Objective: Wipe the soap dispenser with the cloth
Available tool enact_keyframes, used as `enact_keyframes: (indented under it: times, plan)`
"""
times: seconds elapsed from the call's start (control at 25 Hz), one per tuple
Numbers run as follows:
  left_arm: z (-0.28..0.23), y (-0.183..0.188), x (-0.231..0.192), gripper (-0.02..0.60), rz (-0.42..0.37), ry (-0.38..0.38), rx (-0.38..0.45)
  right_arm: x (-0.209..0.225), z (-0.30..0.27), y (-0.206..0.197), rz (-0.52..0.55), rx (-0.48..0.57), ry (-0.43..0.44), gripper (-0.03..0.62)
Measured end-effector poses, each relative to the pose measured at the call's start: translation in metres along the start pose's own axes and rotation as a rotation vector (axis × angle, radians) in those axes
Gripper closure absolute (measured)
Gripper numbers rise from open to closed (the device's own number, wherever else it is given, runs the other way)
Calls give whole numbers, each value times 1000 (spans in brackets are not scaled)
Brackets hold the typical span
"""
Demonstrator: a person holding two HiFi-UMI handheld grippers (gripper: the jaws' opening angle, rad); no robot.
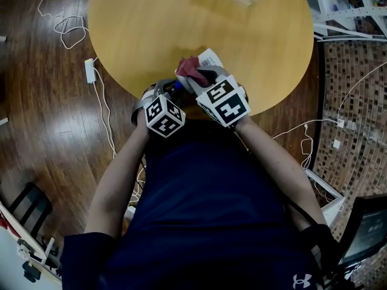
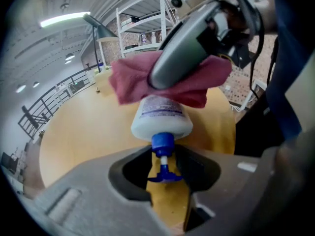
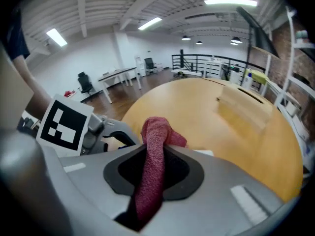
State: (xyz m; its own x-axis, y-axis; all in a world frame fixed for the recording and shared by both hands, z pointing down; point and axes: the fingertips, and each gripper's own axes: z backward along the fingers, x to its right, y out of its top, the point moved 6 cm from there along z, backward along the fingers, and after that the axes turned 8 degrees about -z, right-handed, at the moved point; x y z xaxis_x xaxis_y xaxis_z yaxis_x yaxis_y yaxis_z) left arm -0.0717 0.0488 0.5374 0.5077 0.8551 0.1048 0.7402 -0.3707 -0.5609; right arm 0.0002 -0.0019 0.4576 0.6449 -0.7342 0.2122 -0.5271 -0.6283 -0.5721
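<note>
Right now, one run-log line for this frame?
left gripper: shut on soap dispenser pump | right gripper: shut on cloth | cloth: against dispenser's far end | phase: wiping

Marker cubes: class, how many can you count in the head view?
2. The left marker cube sits at the table edge; the right marker cube is beside it, just below the red cloth.

Red cloth, white soap dispenser, blue pump, yellow table
</note>
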Motion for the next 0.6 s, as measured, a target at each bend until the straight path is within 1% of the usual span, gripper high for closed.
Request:
enact_keyframes:
  times: [0.04,0.12,0.2,0.36,0.44,0.52,0.6]
  plan:
    - [0,0,0,431,-1,0,-1,-12,-8,2,40,-14,26,520]
    - [-1,2,2,431,-5,-1,-5,-17,-22,-4,58,-38,52,520]
    - [-1,6,2,431,-7,-4,-10,-6,-26,-12,17,-30,52,520]
    - [-1,7,1,431,-11,-10,-7,26,-16,-14,-91,22,-16,520]
    - [0,5,-1,431,-12,-9,0,40,-12,-13,-152,42,-32,520]
    - [1,3,-1,431,-11,-10,2,48,-10,-13,-171,49,-43,522]
    - [1,1,0,430,-11,-12,2,51,-8,-14,-168,50,-52,520]
